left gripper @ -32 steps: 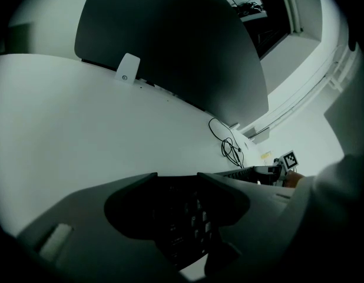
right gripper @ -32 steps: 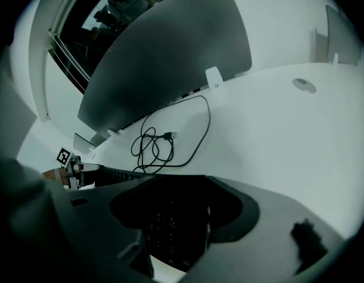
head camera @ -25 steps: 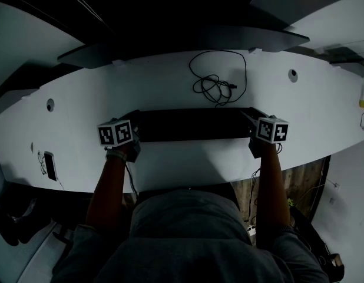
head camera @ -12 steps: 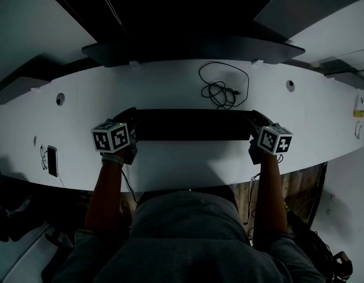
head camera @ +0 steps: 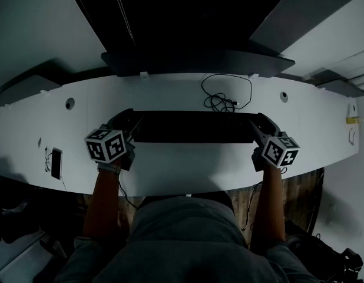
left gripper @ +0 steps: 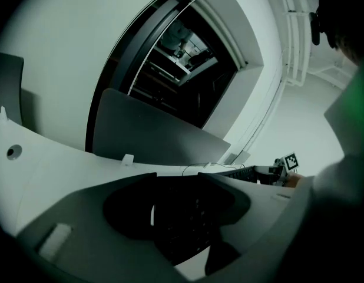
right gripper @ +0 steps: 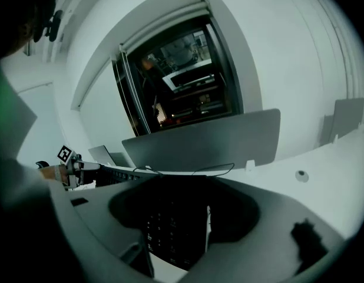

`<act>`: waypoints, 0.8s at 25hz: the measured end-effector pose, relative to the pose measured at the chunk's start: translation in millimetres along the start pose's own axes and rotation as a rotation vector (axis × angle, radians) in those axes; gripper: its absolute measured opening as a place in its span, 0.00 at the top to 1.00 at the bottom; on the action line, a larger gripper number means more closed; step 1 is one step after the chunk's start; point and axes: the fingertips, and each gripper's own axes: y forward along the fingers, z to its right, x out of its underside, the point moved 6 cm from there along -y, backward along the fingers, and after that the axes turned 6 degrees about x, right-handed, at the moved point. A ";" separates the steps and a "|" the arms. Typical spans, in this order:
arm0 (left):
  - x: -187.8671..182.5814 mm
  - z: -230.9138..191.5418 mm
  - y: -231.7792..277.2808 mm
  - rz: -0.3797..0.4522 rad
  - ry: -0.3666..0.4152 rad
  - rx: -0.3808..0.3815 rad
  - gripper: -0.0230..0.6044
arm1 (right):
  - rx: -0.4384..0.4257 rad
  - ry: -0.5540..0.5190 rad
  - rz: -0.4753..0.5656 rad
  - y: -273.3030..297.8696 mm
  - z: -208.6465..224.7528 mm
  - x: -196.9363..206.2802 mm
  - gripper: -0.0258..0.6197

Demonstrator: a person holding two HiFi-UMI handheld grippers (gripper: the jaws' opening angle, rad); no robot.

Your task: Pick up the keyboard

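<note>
Noted keyboard (head camera: 194,127) gripped at both short ends, left gripper (head camera: 128,124) and right gripper (head camera: 260,126) each clamped onto it. Judged so held to keep it level for the lift off the desk (head camera: 182,170).

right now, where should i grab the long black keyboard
By its two short ends, one claw from each side: the long black keyboard lies flat on the white desk, too long for one grip. The left claw and right claw flank those ends.

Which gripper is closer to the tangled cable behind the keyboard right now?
Right. The right gripper grips the keyboard's right end, just in front and slightly right of the cable; the left gripper holds the opposite end, well left of it.
</note>
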 end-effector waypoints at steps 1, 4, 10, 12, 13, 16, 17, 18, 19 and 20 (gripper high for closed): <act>-4.8 2.9 -5.0 0.014 0.010 0.000 0.64 | -0.004 -0.010 0.018 -3.8 -4.3 -6.3 0.59; -18.5 15.2 -19.7 0.056 0.039 -0.001 0.64 | -0.022 -0.040 0.069 -14.4 -14.9 -24.6 0.59; -34.0 46.9 -46.5 0.123 0.071 -0.022 0.64 | -0.077 -0.098 0.130 -35.4 -23.7 -53.3 0.59; -38.9 57.0 -53.9 0.145 0.084 -0.033 0.64 | -0.094 -0.106 0.148 -41.5 -23.0 -59.4 0.59; -40.8 61.6 -57.5 0.155 0.091 -0.041 0.64 | -0.101 -0.112 0.157 -44.6 -23.0 -62.5 0.59; -44.2 75.0 -66.3 0.188 0.110 -0.059 0.64 | -0.127 -0.131 0.184 -54.6 -22.2 -72.0 0.59; -45.2 80.1 -68.5 0.198 0.115 -0.060 0.64 | -0.135 -0.138 0.195 -58.2 -21.3 -75.3 0.59; -46.2 85.4 -70.6 0.209 0.121 -0.060 0.64 | -0.142 -0.145 0.205 -61.8 -20.4 -78.6 0.59; -47.3 90.5 -72.5 0.220 0.127 -0.060 0.64 | -0.148 -0.150 0.215 -65.5 -19.8 -81.9 0.59; -48.6 95.1 -74.5 0.229 0.134 -0.061 0.64 | -0.152 -0.155 0.225 -69.3 -19.5 -85.2 0.59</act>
